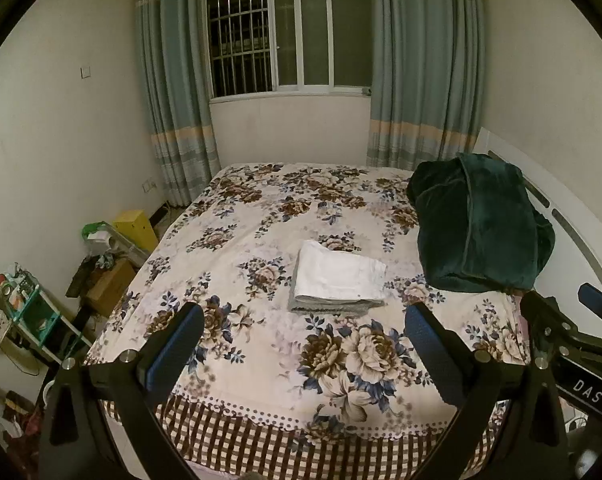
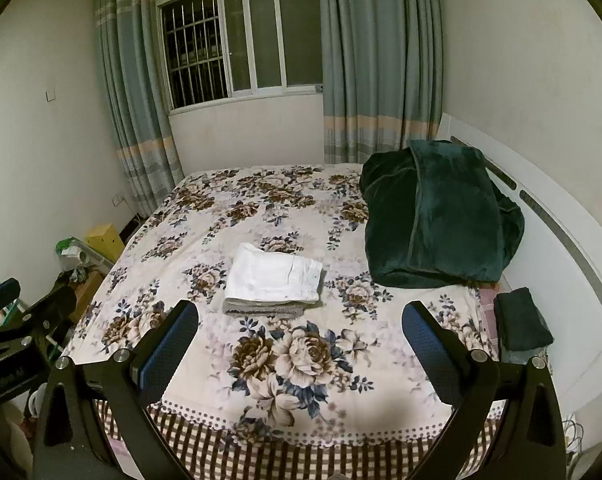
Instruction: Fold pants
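Both hand-held grippers, left (image 1: 305, 320) and right (image 2: 300, 318), hover spread wide above folded pants (image 1: 338, 276).

White pants (image 1: 341, 276) on floral bedspread (image 1: 261, 216); dark green blanket (image 1: 481, 220); teal curtains (image 1: 421, 60).

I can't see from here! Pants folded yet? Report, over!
Left gripper and right gripper: jaws open, empty. White pants folded, stacked on a grey folded piece on bed. Green blanket apart, nothing blocking.
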`<state>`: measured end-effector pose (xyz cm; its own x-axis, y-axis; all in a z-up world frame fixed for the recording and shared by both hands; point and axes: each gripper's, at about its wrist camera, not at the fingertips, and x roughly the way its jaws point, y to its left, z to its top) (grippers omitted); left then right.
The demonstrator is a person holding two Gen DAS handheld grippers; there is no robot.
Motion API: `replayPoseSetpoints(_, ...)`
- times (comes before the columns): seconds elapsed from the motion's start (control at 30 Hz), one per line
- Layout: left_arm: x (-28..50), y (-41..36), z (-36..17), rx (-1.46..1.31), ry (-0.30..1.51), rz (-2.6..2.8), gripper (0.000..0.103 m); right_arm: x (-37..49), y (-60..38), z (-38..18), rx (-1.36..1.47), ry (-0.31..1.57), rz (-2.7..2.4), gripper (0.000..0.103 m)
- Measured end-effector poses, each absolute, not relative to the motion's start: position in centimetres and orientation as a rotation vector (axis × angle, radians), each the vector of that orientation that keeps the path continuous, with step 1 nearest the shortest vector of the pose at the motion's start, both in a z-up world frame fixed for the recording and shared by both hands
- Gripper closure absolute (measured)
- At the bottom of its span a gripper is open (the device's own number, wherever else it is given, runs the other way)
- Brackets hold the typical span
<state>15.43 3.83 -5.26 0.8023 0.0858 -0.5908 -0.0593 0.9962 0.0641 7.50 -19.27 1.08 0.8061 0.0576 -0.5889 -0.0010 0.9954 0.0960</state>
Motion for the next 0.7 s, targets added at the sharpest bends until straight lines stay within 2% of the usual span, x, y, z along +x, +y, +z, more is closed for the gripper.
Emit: replayPoseSetpoints(0.7, 14.68, 3.99, -5.38, 0.040, 0.638, 0.074, 0.000, 7.37, -19.27, 0.93, 0.098, 0.633, 0.030, 0.000)
